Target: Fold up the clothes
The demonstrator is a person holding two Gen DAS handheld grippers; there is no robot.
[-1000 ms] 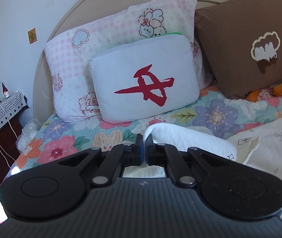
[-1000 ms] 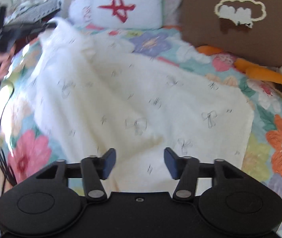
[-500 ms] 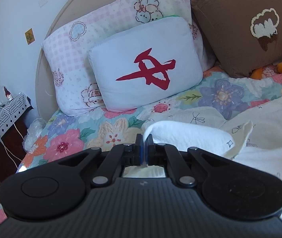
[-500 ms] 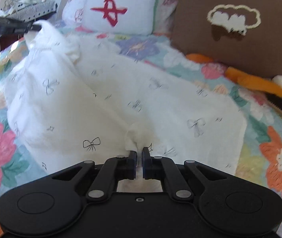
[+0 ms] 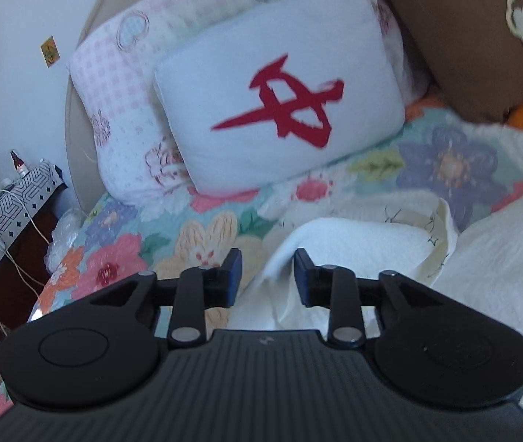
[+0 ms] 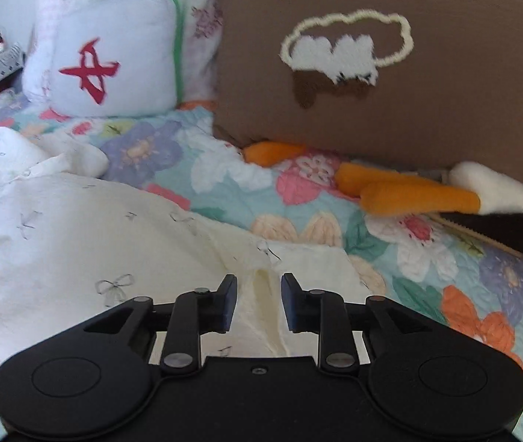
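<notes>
Both hand-held grippers, left (image 5: 268, 276) and right (image 6: 258, 302), are opening narrowly, releasing the cream garment (image 6: 77, 243) on the bed (image 6: 224, 169). Soft, light, limp cloth; best pinched at edges or corners.

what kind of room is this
Most likely a home bedroom. A bed with a floral quilt stands against a curved headboard, pillows are propped on it, and a cluttered bedside table stands next to it. A white garment lies on the quilt.
</notes>
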